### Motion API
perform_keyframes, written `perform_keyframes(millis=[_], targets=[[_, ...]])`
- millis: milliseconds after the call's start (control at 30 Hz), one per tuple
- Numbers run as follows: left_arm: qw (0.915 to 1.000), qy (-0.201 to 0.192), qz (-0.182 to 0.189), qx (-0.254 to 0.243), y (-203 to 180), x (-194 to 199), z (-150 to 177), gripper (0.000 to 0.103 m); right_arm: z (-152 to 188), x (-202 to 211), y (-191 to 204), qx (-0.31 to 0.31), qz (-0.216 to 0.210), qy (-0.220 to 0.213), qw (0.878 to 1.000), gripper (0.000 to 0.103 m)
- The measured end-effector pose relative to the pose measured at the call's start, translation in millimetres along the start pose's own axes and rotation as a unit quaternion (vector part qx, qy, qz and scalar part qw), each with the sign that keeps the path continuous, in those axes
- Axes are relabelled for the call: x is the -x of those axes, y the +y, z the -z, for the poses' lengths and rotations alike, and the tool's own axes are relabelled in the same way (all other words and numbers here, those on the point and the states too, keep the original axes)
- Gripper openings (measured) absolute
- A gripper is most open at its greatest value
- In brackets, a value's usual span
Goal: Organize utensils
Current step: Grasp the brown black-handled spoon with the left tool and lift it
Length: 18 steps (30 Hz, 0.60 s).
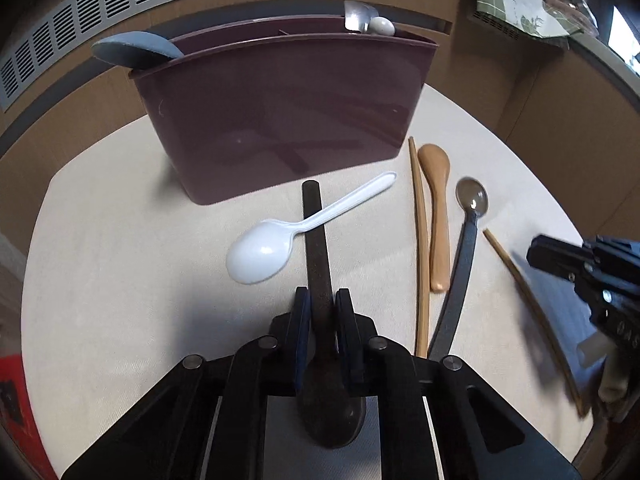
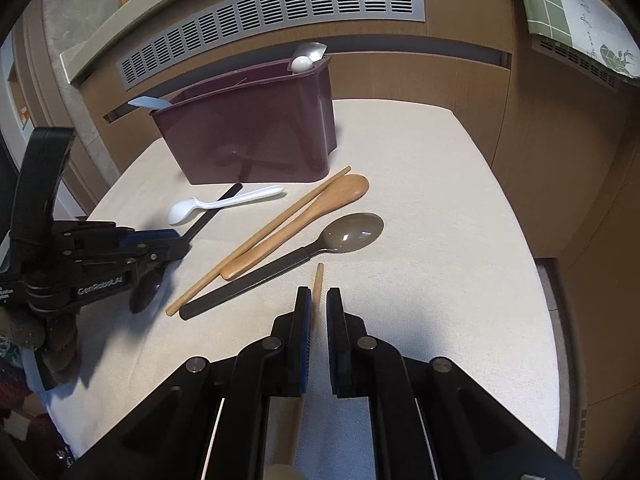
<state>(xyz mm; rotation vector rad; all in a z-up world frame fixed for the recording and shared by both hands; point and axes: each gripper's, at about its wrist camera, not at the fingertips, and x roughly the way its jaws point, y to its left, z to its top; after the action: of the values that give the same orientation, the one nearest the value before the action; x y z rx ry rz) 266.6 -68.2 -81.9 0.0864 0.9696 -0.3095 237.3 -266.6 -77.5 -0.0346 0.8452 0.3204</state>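
Nearest in the left wrist view, the left gripper (image 1: 323,300) is clamped on the neck of a dark spoon (image 1: 318,264), its pads pressed against both sides. The spoon's bowl sits back between the fingers, and its handle runs forward over the pale cloth-covered table (image 1: 120,280). A white plastic spoon (image 1: 280,236) lies across that dark handle, bowl to the left.

In the right wrist view, the right gripper (image 2: 318,300) is closed on a single wooden chopstick (image 2: 317,288), which pokes forward between its narrow jaws with its tip over the table.

Just beyond, three utensils lie side by side at a slant: a second wooden chopstick (image 2: 256,240), a light wooden spoon (image 2: 304,220) touching it, and a grey spoon with a black handle (image 2: 312,252), bowls pointing away.

Further back stands a maroon plastic utensil holder (image 2: 248,128), upright, near the table's far edge. A blue utensil (image 1: 136,50) sticks out of its left end. At its right end a metal utensil (image 1: 358,16) and a white rounded one (image 1: 382,26) rise above the rim.

Behind the table is a wooden panel with a long grey vent grille (image 2: 272,20).
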Motion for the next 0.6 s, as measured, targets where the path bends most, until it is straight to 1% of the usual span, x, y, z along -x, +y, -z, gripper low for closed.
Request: perform_keyframes(millis=[67, 200, 267, 333, 367, 467, 600], targets=[[1.0, 0.005, 0.003, -0.004, 2, 8, 11, 0.013, 2, -1, -2, -0.001, -0.002, 0.01, 1.0, 0.01], [0.9994, 0.027, 0.022, 0.007, 12, 24, 34, 0.013, 7, -3, 1, 0.006, -0.012, 0.029, 0.999, 0.01], [0.9989, 0.037, 0.026, 0.011, 15, 32, 46, 0.013, 11, -4, 7, 0.017, -0.011, 0.038, 0.999, 0.013], [0.9985, 0.046, 0.029, 0.007, 15, 36, 53, 0.014, 14, -6, 14, 0.031, -0.001, 0.047, 0.998, 0.018], [0.9984, 0.049, 0.029, 0.001, 14, 38, 55, 0.015, 17, -7, 18, 0.041, 0.01, 0.051, 0.998, 0.019], [0.9984, 0.05, 0.026, -0.002, 11, 36, 53, 0.015, 20, -6, 21, 0.047, 0.021, 0.052, 0.997, 0.019], [0.9986, 0.047, 0.024, -0.002, 8, 25, 38, 0.015, 22, -2, 18, 0.032, 0.008, 0.055, 0.998, 0.019]])
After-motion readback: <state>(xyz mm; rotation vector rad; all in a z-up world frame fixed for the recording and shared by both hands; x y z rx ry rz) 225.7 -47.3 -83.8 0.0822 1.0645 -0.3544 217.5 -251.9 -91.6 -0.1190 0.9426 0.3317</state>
